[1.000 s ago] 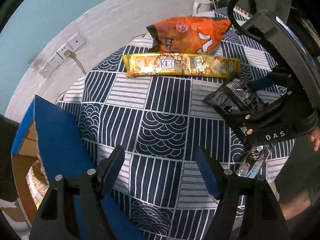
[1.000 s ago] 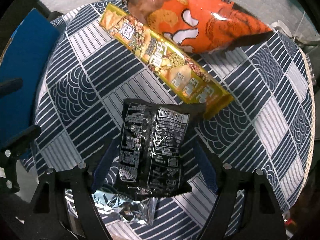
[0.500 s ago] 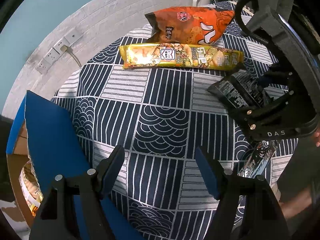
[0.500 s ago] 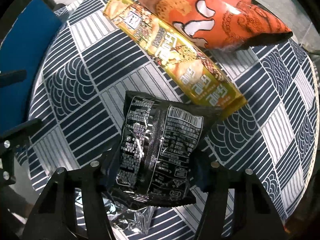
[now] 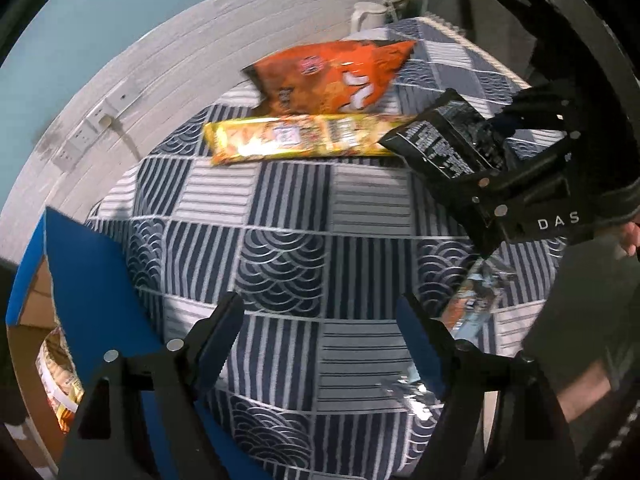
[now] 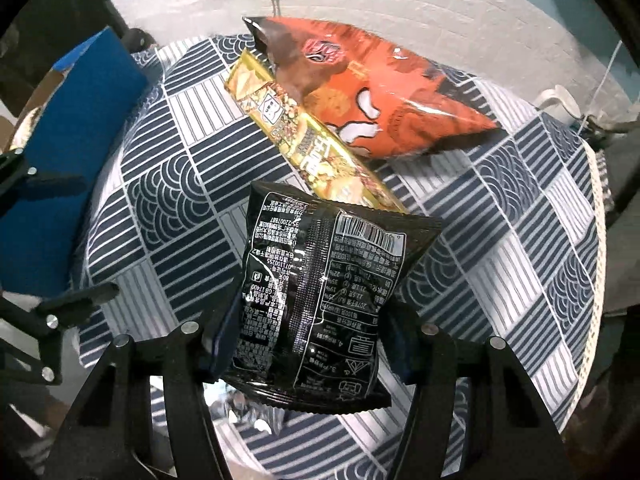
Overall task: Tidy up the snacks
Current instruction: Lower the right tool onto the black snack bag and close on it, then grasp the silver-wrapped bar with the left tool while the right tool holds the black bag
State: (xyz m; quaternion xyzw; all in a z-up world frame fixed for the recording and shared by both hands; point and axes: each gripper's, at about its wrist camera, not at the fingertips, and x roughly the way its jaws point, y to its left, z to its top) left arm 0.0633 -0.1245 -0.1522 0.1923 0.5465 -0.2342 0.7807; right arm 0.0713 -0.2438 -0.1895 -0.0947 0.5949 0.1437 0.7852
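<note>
Black snack packet: a second ago flat on the counter between your right gripper's spread jaws; now pinched at its lower half and lifted clear. Pick done, carry pending, likely toward the blue box left of both jaws. Yellow bar and orange bag lie ahead of the jaws. Left gripper: jaws spread, empty, hovering level over the counter. Silver wrapper beneath the right jaws.

Indoor light is moderate and cool. Glare streaks the black snack packet and the orange chip bag. The left wrist view is motion-blurred, smearing the yellow snack bar. Fisheye edges bend and darken.
</note>
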